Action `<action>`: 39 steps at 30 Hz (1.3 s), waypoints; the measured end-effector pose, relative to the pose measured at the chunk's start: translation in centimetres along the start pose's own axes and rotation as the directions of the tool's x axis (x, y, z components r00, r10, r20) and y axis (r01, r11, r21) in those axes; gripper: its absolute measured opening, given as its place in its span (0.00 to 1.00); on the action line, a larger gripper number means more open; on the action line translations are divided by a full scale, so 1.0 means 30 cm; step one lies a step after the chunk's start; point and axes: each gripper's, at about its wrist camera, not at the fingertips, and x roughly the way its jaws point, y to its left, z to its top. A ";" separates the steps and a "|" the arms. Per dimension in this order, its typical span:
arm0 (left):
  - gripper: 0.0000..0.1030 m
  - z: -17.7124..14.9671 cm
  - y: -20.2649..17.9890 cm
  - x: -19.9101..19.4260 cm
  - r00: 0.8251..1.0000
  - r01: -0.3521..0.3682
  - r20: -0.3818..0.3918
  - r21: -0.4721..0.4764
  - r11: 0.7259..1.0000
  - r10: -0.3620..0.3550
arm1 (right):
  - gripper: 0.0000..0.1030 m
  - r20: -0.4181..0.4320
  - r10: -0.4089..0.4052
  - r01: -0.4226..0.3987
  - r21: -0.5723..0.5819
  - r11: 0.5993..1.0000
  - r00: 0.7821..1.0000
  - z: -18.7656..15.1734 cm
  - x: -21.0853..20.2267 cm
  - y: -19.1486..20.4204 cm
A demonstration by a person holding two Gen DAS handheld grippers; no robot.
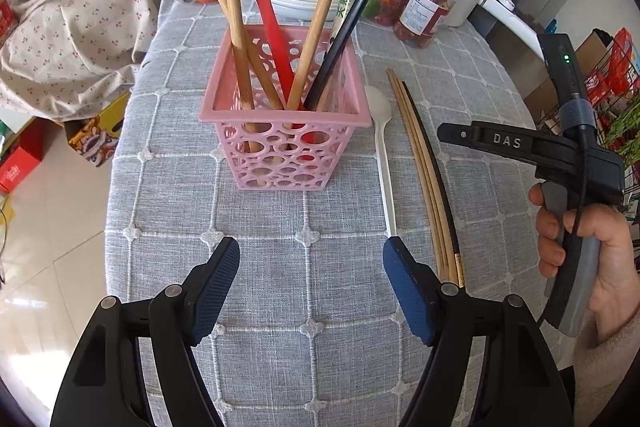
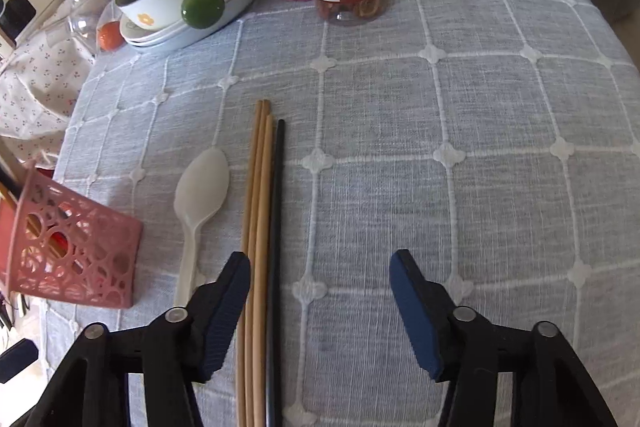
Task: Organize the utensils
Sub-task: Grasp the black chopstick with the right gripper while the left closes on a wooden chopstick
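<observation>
**A:** What is on the table?

**B:** A grey checked tablecloth (image 1: 280, 267). On it stands a pink basket (image 1: 280, 131) with holes in its walls. It already holds several wooden chopsticks, a black one and a red spoon (image 1: 264, 7). Just beside the basket lie a white spoon (image 2: 198, 203), three wooden chopsticks (image 2: 256, 227) and a black chopstick (image 2: 276, 227), all side by side, touching or nearly so.

**A:** And the grippers?

**B:** The left gripper (image 1: 310, 267) hangs in front of the basket, jaws wide apart, holding nothing. The right gripper (image 2: 320, 279) points down over the near ends of the loose chopsticks, jaws partly open and empty. Its left finger sits just over the wooden ones; the black one lies inside the gap.

**A:** Which step is this?

**B:** It looks like the reach for the next loose piece. The right gripper probably needs to shift left to centre on the chopsticks, lower, close, then lift them into the basket.
</observation>
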 end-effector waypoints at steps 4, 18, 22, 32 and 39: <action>0.74 0.004 -0.006 0.007 1.000 0.000 -0.003 0.009 1.000 0.000 | 0.40 -0.013 0.003 -0.003 -0.015 1.000 1.000 0.015 0.039 0.010; 0.74 0.000 -0.017 0.012 1.000 -0.009 -0.004 0.022 1.000 0.009 | 0.27 -0.016 -0.086 0.083 -0.119 0.989 0.996 0.020 0.059 0.083; 0.74 -0.004 -0.023 0.009 1.000 -0.010 -0.005 0.030 1.000 0.010 | 0.22 0.002 -0.146 0.144 -0.182 0.973 0.989 0.015 0.083 0.123; 0.74 -0.046 -0.197 -0.033 0.999 0.020 0.027 0.132 0.991 -0.024 | 0.03 -0.055 -0.123 0.121 -0.050 0.991 0.991 -0.009 0.006 -0.077; 0.38 -0.001 -0.370 0.032 0.997 0.070 -0.037 0.197 0.978 -0.063 | 0.03 -0.049 -0.066 0.066 -0.009 0.998 0.997 -0.085 -0.131 -0.253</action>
